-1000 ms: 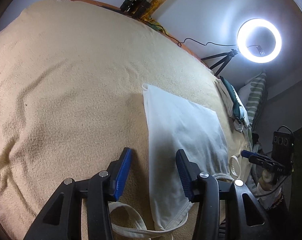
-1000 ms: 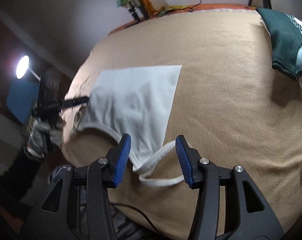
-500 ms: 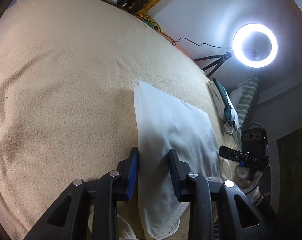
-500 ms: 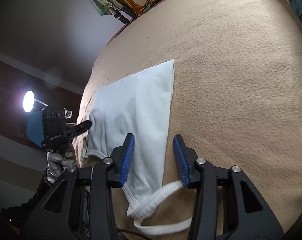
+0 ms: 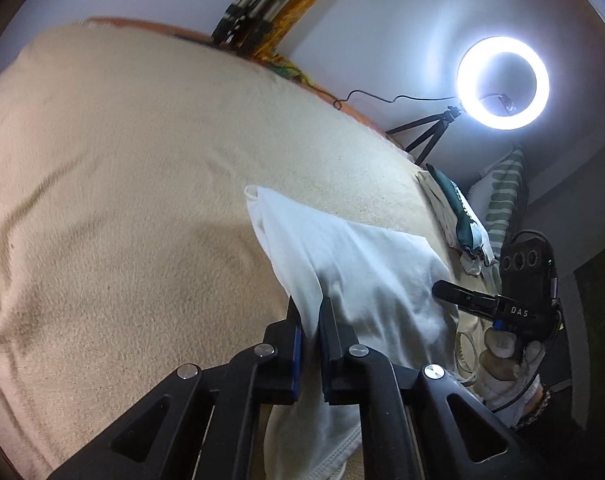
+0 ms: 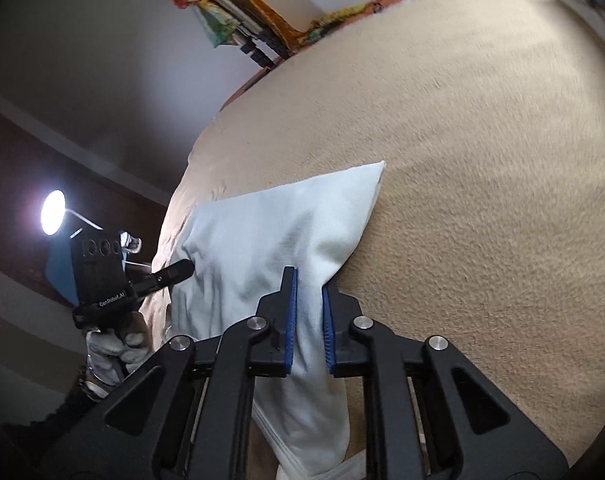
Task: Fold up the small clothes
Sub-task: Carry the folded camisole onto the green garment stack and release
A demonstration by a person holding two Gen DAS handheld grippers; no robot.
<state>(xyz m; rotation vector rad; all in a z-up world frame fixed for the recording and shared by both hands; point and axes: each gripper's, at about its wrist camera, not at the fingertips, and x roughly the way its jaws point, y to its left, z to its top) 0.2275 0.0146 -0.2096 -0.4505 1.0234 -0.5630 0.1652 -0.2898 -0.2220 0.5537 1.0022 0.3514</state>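
A white sleeveless garment (image 5: pixel 362 264) lies on a beige blanket (image 5: pixel 122 200), strap end toward me. My left gripper (image 5: pixel 310 304) is shut on its left side edge, and the cloth rises in a ridge to the pads. In the right wrist view the same garment (image 6: pixel 262 232) tents up into my right gripper (image 6: pixel 308 276), whose jaws are closing with the right side edge pinched between the blue pads. Each gripper shows in the other's view: the right gripper (image 5: pixel 442 290) at the cloth's far side, and the left gripper (image 6: pixel 184 269) likewise. Gloved hands hold both.
A folded dark green garment (image 5: pixel 454 208) lies on a pale cloth at the blanket's right end, beside a striped pillow (image 5: pixel 502 192). A ring light (image 5: pixel 502 82) on a tripod stands behind. Folded stands (image 6: pixel 254 46) lean at the far wall. Bare blanket (image 6: pixel 482 160) spreads wide on both sides.
Both grippers went from open to closed on the garment's side edges. The right one came forward and down past the straps. The cloth now puckers up at both grips.
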